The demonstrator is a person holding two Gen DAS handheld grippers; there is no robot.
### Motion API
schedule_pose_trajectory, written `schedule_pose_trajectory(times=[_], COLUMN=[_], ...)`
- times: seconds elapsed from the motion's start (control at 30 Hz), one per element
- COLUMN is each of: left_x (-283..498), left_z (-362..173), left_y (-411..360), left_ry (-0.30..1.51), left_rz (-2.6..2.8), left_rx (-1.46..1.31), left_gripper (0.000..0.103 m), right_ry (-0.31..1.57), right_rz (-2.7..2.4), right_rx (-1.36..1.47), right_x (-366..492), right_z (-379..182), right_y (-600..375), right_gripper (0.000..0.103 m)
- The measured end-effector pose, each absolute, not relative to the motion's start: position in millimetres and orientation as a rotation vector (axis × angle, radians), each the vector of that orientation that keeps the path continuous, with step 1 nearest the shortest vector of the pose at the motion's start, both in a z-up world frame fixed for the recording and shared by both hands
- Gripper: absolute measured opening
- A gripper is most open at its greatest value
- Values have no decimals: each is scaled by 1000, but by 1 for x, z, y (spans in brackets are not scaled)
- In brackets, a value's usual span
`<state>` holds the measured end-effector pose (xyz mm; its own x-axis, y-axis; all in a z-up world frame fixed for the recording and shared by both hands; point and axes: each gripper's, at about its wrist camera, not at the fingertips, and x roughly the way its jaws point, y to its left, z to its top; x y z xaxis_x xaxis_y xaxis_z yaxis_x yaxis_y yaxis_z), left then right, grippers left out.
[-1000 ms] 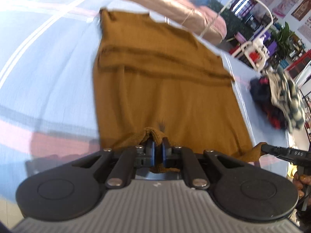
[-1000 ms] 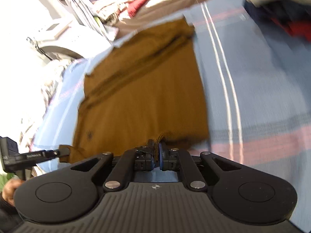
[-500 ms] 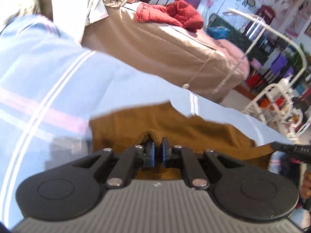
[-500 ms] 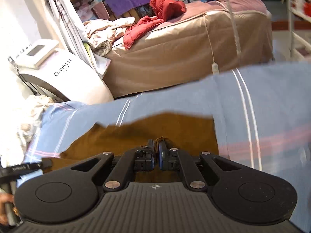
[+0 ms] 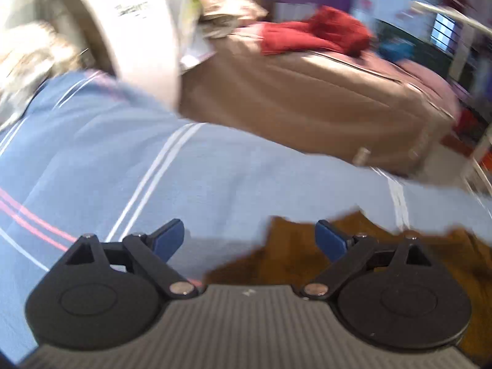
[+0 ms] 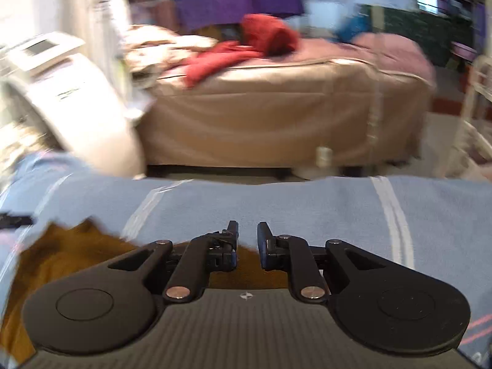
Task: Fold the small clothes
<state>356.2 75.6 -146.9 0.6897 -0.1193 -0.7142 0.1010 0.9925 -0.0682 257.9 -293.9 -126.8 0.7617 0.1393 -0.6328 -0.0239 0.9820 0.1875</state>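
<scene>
Left wrist view: my left gripper (image 5: 249, 238) has just been opening; its blue fingers (image 5: 168, 240) stand wide apart with nothing between them. The brown garment (image 5: 292, 258) lies on the blue striped cloth (image 5: 123, 160) covering the tabletop, just under and to the right of the fingers. I judge a fold has just been laid down and released.

Right wrist view: my right gripper (image 6: 247, 244) has just been opening too, only partway; its fingers are apart and not pressing the garment, which lies below and to the left. Next move needs a fresh hold on an edge for another fold. Beyond the tabletop stand a tan bed (image 6: 276, 117) with red clothing (image 6: 246, 46) and a white machine (image 6: 77, 101), none obstructing.
</scene>
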Motion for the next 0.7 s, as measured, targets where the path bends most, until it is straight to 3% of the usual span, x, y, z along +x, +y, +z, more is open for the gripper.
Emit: schedule_pose_trajectory(times=[0.13,0.2,0.33,0.4,0.5,0.57,0.7], left_x=[315,308,314,314,314,314,309], left_z=[-155,-171,-199,-203,-203,-200,-195], left_y=[31,12,2,4,8,6,-2], left_ry=[783,812,851,850,861,863,862], left_rz=[-237,-250,-160,-145,-132,-128,-117], left_rx=[191,247,328,322,319,335,389], left_gripper=[93,93,94,101,103,103,103], right_ry=[744,779,827,833,811,813,842], right_rz=[351,352,214,147,77,16,-7], right_rx=[33,-40,-174,-222,-244,-264,-170], right_x=[234,235,242,244,244,249,259], right_z=[-137,-149,-169,-175,-175,-176,-172], right_y=[-256,-236,-222,-228,-246,-255,-273], right_gripper=[26,35,41,69,96,103,103])
